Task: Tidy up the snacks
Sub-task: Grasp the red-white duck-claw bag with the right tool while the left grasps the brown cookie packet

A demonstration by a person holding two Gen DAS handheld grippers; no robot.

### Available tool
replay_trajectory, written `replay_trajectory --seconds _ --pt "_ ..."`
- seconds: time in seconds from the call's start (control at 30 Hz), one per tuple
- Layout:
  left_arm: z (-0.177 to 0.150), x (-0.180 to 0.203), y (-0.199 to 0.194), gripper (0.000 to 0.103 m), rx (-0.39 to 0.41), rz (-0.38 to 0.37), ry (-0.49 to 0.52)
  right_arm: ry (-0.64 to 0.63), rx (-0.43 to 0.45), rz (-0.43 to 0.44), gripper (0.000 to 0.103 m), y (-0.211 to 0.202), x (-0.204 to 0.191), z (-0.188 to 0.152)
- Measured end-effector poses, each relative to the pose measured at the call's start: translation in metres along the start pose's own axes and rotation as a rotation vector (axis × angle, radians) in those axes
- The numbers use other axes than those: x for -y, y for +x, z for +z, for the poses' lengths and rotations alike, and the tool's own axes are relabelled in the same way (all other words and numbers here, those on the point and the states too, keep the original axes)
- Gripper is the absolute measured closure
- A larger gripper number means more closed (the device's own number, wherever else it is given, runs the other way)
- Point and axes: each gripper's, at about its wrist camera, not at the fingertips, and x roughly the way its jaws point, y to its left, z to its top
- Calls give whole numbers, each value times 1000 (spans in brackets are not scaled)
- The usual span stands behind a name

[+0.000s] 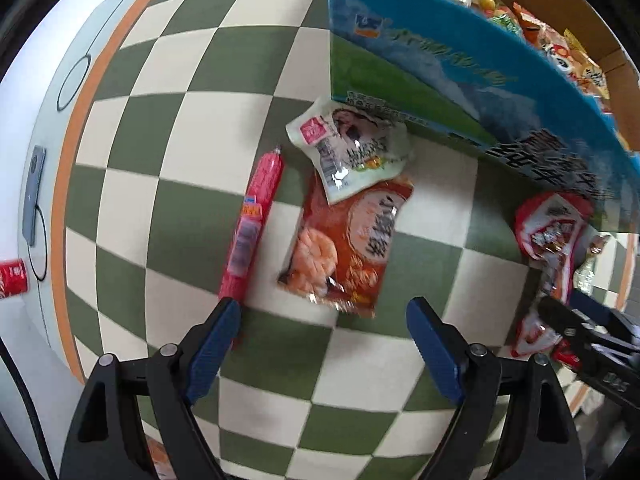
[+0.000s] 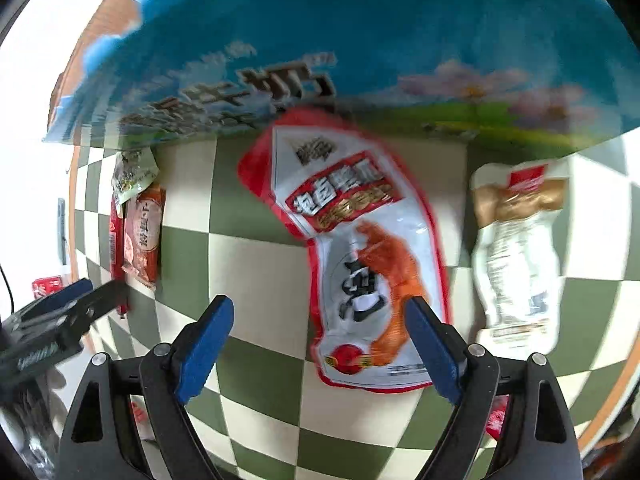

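Note:
My left gripper (image 1: 324,320) is open and empty above the checked cloth, just short of an orange shrimp-cracker packet (image 1: 348,240). A white-green packet (image 1: 352,152) lies on that packet's far end, and a pink sausage stick (image 1: 256,220) lies to their left. My right gripper (image 2: 320,320) is open, with a red-and-white chicken-feet packet (image 2: 360,248) lying on the cloth between and beyond its fingers. A white-and-gold packet (image 2: 516,248) lies to its right. The blue-and-green carton (image 1: 460,64) stands behind, with several snacks inside.
The right gripper shows at the right edge of the left wrist view (image 1: 592,344); the left gripper shows at the left of the right wrist view (image 2: 68,312). A red can (image 1: 12,276) and a grey device (image 1: 34,196) lie on the white surface at the left.

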Motion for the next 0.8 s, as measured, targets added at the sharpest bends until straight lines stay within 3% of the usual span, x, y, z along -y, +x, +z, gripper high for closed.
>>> replay_trajectory --seconds 0.1,0.2,0.37,0.43,0.5,0.63,0.8 --pt "9 11 12 18 -9 19 59 11 19 -27 13 -5 8 3" --pt "19 23 23 18 -19 44 116 5 3 -2 13 0 13 12" --pt "25 38 32 18 -7 91 172 -103 1 -91 13 10 4 26" --pt "23 43 31 25 4 90 177 -95 0 -95 13 12 9 24" --pt "19 53 29 30 5 90 181 -60 1 -67 13 14 7 20" --pt "8 56 31 30 -12 65 159 -4 -33 -54 13 21 4 -4" --pt "10 45 34 30 -27 10 111 142 47 -16 13 7 28 -8"
